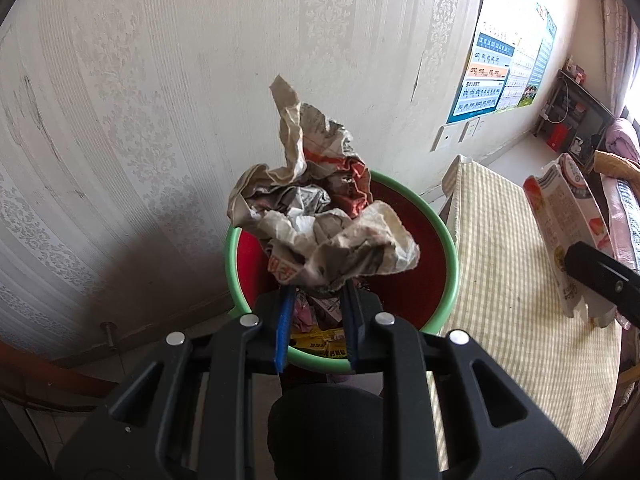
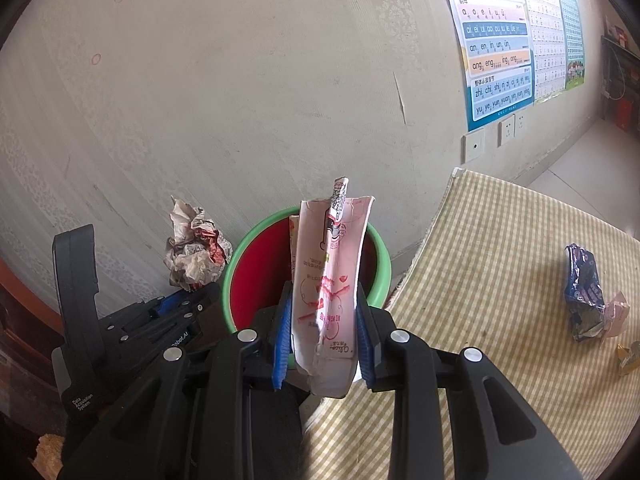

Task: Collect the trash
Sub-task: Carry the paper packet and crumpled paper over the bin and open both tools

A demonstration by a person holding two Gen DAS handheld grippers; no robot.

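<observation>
Right now both grippers are up at the bin [image 1: 448, 240], each w/ a piece of trash. Left gripper [image 1: 316, 292] points fwd and slightly down, jaws clamped on the lower edge of a crumpled newspaper wad [image 1: 320, 216]; the wad stands up above the fingertips and hangs over the bin's open mouth, near the wall-side rim. Bin is red inside w/ a green rim, already has wrappers in the bottom, incl. a yellow one [image 1: 320, 344]. Right gripper [image 2: 324, 308] sits just beside the left, on the mat side, aimed at the same bin; jaws pinched on a pink-white snack pouch [image 2: 332, 280], held upright, top end open and ragged, over the near rim. From the right wrist view the left gripper's body shows low left, tilted in toward the bin, wad at its tip. Checked mat [image 2: 500, 260] lies right of the bin; a crushed blue wrapper [image 2: 584, 292] rests on it, well apart from both grippers.
</observation>
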